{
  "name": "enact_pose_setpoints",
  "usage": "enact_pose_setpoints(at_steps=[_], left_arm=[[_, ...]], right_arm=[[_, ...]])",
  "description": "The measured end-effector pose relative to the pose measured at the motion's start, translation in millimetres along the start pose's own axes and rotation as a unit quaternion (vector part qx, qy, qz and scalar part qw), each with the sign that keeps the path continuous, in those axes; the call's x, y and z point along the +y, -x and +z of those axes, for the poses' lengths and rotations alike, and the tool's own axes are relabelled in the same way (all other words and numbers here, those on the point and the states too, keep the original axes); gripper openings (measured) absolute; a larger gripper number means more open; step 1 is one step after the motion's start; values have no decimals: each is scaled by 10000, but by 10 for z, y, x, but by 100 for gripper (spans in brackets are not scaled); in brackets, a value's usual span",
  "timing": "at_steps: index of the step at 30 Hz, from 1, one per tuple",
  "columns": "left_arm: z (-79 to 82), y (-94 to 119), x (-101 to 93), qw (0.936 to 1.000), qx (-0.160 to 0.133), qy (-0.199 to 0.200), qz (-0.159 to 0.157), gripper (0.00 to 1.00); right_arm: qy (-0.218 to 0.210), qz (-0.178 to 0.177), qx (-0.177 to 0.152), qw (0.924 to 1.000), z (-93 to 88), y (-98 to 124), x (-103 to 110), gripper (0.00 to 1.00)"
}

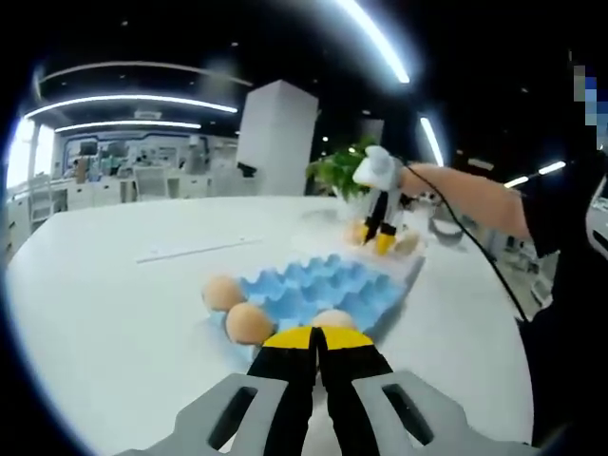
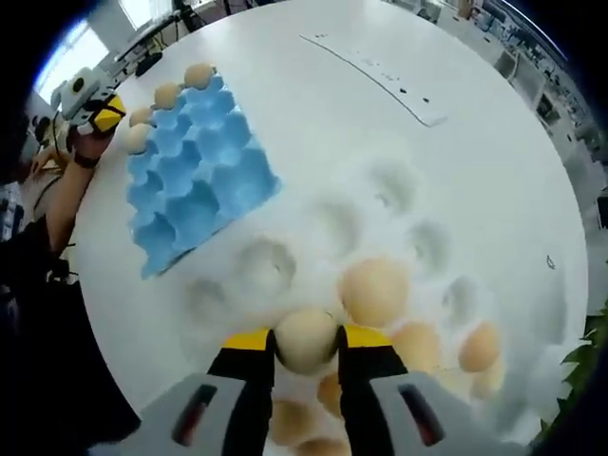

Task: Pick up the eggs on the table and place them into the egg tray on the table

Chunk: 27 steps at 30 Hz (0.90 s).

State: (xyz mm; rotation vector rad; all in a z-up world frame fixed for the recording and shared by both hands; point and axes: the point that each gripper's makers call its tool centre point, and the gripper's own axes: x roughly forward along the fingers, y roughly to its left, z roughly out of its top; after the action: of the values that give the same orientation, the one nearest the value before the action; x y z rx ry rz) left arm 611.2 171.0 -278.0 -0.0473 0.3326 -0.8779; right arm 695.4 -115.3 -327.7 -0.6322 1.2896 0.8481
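A blue egg tray [image 1: 323, 283] lies on the white table, with three eggs along its near edge: one egg [image 1: 223, 293], a second [image 1: 249, 323] and a third [image 1: 332, 318] just beyond my left gripper [image 1: 318, 339], whose jaws are shut with nothing between them. In the right gripper view, my right gripper [image 2: 307, 340] is shut on a pale egg [image 2: 306, 337] above a clear dimpled tray [image 2: 385, 190] holding several eggs [image 2: 375, 290]. The blue tray [image 2: 195, 171] lies beyond it, with the left gripper [image 2: 95, 109] at its far end. The right gripper [image 1: 380, 237] shows past the blue tray.
A long white strip [image 1: 199, 249] lies on the round table [image 1: 104, 313]; the strip [image 2: 375, 68] sits far from both trays. A green plant [image 1: 337, 171] stands behind the clear tray. A person's arm [image 1: 465, 199] and a cable reach in from the right.
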Motion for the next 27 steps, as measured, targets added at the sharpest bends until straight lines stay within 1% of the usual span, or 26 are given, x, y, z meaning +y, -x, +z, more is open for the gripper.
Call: enact_pose_setpoints(at_steps=[1,3,4,10,13,14,16,17,19,25,27], left_arm=[[-1,1,0,10000,-2,7,1,0],[-9,-2,-4,10000,-14,50,4,0],[-9,-2,-4,10000,-17,54,8,0],[45,30,45,9999,-118,60,-29,0],[41,19,46,9999,-112,66,-41,0],[42,18,46,9999,-111,59,-45,0],[53,23,41,9999,-129,48,-52,0],[57,27,38,9999,-135,44,-55,0],[61,35,43,9999,-138,27,-37,0],[62,31,39,9999,-142,30,-63,0],[59,28,35,9999,-138,30,-77,0]], right_arm=[[-62,-38,-25,10000,2,1,-2,27],[97,-256,-150,9995,2,24,8,27],[167,-269,-173,9993,9,30,5,27],[3,-245,-219,9995,19,67,-12,26],[-95,-261,-176,9995,53,146,7,26],[-43,-333,-184,9993,79,190,6,26],[-22,-337,-167,9993,129,272,37,26],[-4,-366,-248,9990,176,304,38,26],[4,-311,-263,9992,270,407,98,26],[154,-395,-277,9987,433,500,151,27],[226,-334,-297,9987,517,514,217,27]])
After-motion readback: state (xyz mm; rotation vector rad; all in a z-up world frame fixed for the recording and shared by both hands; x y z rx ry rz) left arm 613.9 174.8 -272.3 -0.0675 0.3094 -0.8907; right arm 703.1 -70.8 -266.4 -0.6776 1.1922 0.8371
